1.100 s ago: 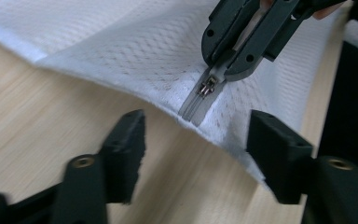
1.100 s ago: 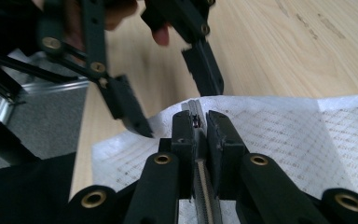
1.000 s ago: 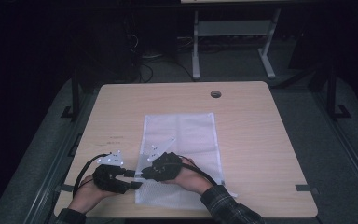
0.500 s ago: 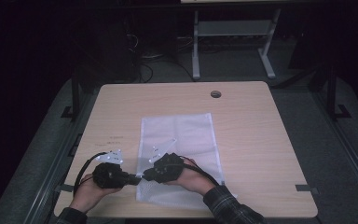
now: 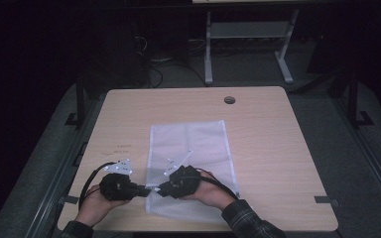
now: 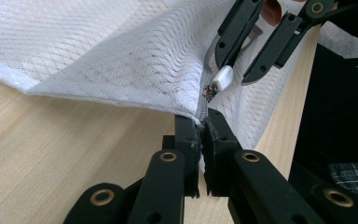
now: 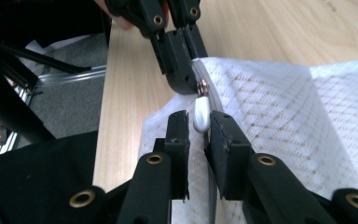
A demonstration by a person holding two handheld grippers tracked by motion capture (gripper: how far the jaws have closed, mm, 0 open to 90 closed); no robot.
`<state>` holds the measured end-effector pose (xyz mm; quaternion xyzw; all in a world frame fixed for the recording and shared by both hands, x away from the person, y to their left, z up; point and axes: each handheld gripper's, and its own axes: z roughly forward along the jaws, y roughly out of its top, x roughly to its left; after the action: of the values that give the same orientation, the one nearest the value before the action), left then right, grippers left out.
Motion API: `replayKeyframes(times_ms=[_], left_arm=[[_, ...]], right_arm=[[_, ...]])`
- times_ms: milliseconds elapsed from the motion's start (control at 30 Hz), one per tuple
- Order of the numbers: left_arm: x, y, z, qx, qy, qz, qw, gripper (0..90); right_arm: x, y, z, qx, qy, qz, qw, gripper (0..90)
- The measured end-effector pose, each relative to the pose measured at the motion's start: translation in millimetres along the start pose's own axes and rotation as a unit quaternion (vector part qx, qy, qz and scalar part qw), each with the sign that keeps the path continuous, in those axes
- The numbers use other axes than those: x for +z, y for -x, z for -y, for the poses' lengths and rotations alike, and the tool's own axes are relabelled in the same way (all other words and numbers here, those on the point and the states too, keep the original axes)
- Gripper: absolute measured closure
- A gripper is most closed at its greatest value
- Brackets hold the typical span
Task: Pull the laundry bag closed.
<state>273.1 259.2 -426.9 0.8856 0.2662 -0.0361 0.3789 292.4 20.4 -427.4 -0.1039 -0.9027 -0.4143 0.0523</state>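
- A white mesh bag (image 5: pixel 191 163) lies flat on the wooden table (image 5: pixel 273 148), in the lower middle of the high view; its near left corner is lifted off the wood.
- The left gripper (image 5: pixel 146 189) sits at the lower left of the high view, held in the person's left hand (image 5: pixel 94 208), and points to the right at the bag's near left corner.
- In the left gripper view the two black jaws are closed tight on the bag's edge, right at the end of its zip (image 6: pixel 204 108); mesh is pinched between the pads.
- The right gripper (image 5: pixel 159 189) sits just right of the left one in the high view, in the right hand (image 5: pixel 211 194), its tips facing the left gripper's tips and nearly touching them.
- In the right gripper view the small white zipper pull (image 7: pixel 201 114) hangs in the centre of the frame between the right jaws. A gap shows on each side, so the pads do not press on it; these jaws have just been opening a little.
- The same pull (image 6: pixel 222 78) appears in the upper middle of the left gripper view, between the right gripper's tips, just above the clamped edge.
- A plaid sleeve (image 5: pixel 248 223) covers the right forearm at the bottom of the high view.
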Motion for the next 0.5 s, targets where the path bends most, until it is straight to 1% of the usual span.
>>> replayKeyframes(times_ms=[100,200,333,400,500], left_arm=[[0.3,0.5,-0.3,0.003,-0.004,-0.006,1.0,85.2],[0.4,0.3,-0.2,0.003,-0.007,-0.011,0.9999,85.2],[0.5,-0.2,0.1,0.003,-0.007,-0.012,0.9999,85.2],[0.1,-0.1,-0.1,0.003,-0.005,-0.012,0.9999,85.2],[-1.1,0.4,-0.9,0.006,-0.004,-0.01,0.9999,85.3]], right_arm=[[-1.0,-0.5,-0.1,-0.006,-0.001,0.002,1.0,76.8],[-4.3,-1.7,-0.7,-0.007,0.004,0.005,1.0,76.8],[-9.9,-3.8,0.3,-0.006,0.0,0.0,1.0,76.8],[-10.7,-4.8,2.5,-0.005,-0.009,-0.003,0.9999,76.7],[-7.1,-3.8,8.2,0.001,-0.024,-0.005,0.9997,75.5]])
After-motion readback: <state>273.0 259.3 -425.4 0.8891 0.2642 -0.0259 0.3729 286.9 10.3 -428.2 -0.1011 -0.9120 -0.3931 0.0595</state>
